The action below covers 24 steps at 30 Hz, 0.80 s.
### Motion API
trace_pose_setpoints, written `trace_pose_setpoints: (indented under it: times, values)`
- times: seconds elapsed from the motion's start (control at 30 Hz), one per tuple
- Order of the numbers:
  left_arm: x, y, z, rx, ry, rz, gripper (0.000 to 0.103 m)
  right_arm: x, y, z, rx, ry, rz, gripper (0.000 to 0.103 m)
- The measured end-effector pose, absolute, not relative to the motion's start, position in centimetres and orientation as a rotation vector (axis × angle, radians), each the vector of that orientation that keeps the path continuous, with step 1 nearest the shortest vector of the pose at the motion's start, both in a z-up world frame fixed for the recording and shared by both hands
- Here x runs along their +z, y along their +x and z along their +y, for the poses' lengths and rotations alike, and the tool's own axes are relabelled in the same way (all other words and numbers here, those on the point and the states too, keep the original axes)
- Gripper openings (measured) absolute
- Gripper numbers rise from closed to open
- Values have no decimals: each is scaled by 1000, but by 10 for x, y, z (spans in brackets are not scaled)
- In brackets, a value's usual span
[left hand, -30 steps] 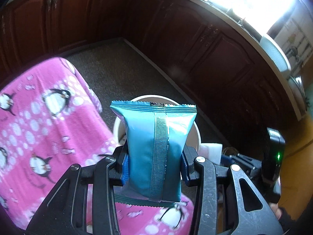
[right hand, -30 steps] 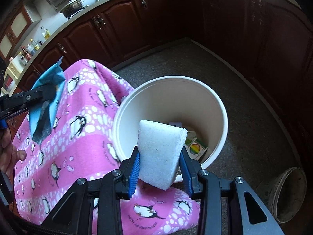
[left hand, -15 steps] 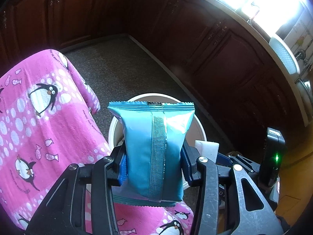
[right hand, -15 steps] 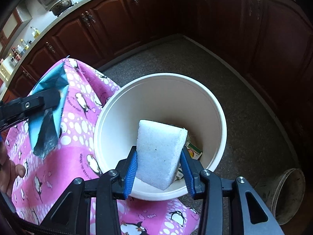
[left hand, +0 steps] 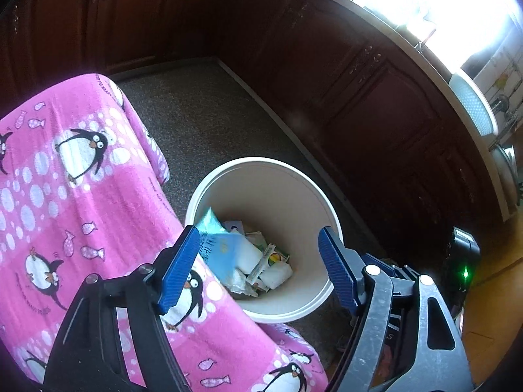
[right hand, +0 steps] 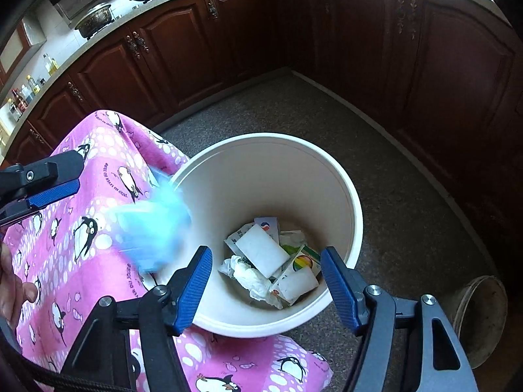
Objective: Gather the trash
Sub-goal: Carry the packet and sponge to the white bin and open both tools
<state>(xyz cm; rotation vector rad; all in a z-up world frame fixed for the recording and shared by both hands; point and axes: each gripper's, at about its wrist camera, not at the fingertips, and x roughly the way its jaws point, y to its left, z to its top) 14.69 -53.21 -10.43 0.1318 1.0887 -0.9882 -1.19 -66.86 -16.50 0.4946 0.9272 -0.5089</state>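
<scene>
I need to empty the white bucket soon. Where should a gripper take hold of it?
Grip the white bucket by its rim on the right, floor side, coming from above: the thin rolled lip fits between fingers, and the pink penguin blanket crowds the left side.
</scene>
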Motion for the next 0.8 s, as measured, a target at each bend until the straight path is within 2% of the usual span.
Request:
trace_pose_setpoints:
  times: [0.4,0.53,0.6,0.8]
  values:
    - [-74,124,-472,-866,195,909,74,-144,-23,-630,-531,465,866,70]
    - [-56,112,-438,-806,213,826,74,-123,-26,-606,-523,424,811,71]
    - [-50,105,-426,-785,219,795,74,-110,-29,-595,-529,408,777,76]
    - [-18,81,-387,-737,180,680,74,-70,-39,-561,-548,344,692,78]
